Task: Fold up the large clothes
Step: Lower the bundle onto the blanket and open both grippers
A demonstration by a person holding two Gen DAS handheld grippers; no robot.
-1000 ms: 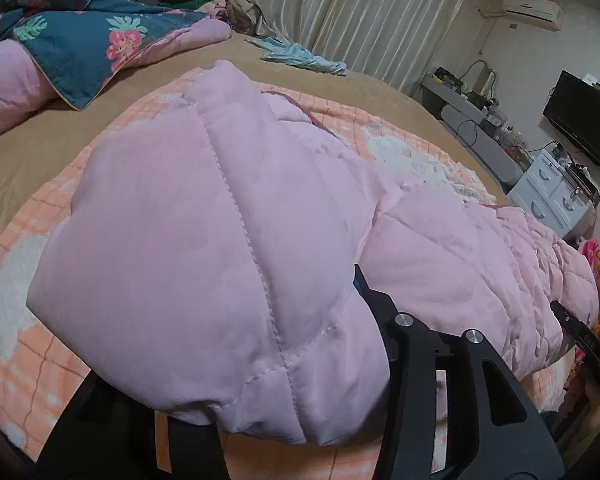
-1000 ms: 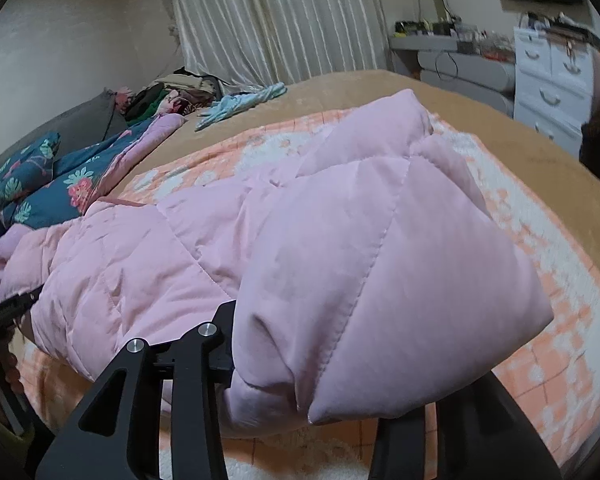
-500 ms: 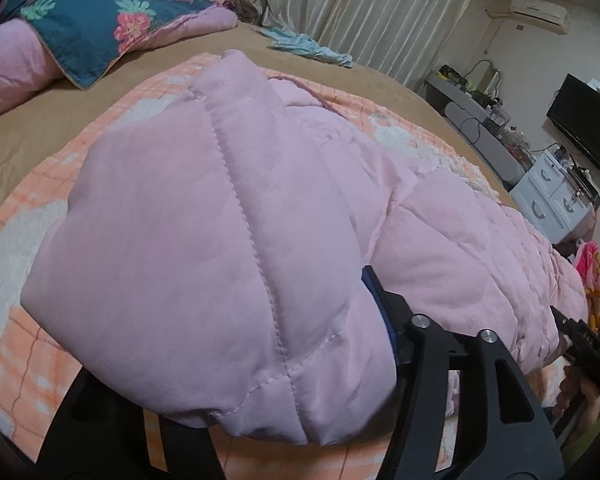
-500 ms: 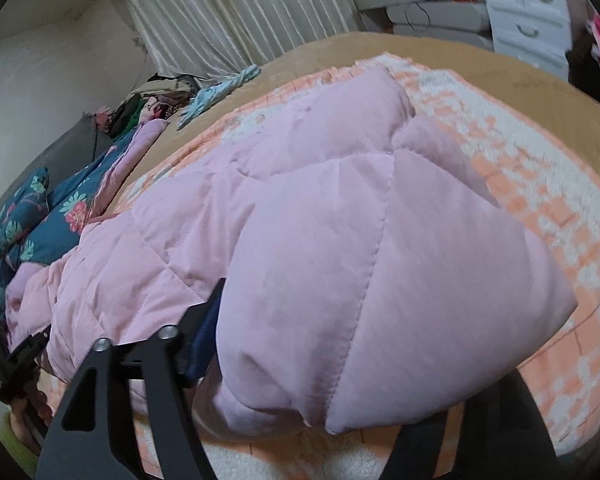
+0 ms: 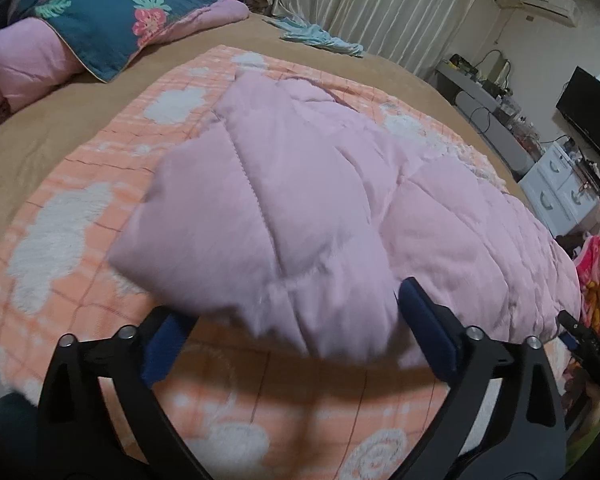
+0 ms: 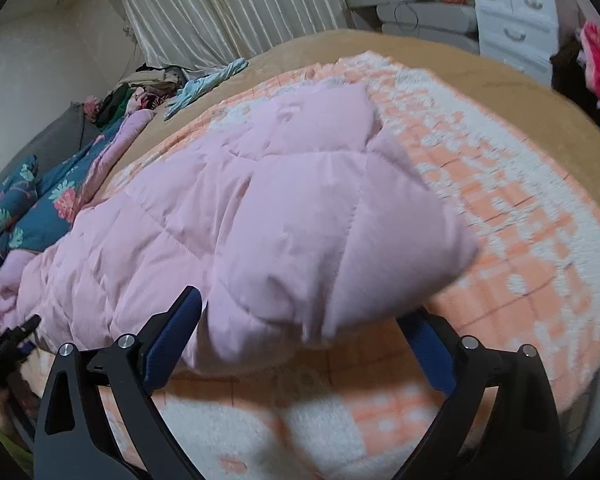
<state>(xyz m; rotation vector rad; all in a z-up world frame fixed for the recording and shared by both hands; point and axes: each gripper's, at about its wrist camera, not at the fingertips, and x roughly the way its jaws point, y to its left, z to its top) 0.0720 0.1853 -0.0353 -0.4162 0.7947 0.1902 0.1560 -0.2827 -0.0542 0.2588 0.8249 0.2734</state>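
A pink quilted padded jacket lies folded across an orange and white blanket on the bed. My left gripper is open, its blue-padded fingers spread wide just in front of the jacket's near left corner, which hangs loose between them. In the right wrist view the jacket stretches away to the left. My right gripper is open too, fingers either side of the jacket's near right corner, not pinching it. Each view shows the other gripper at its edge.
A teal floral quilt and pink bedding lie at the bed's far left. A light blue garment lies near the curtains. White drawers, a TV and a desk stand beyond the bed. A tan bedcover surrounds the blanket.
Both grippers have opened and let go of the jacket's corners. Both have drawn back a little, and the released corners have dropped toward the blanket.
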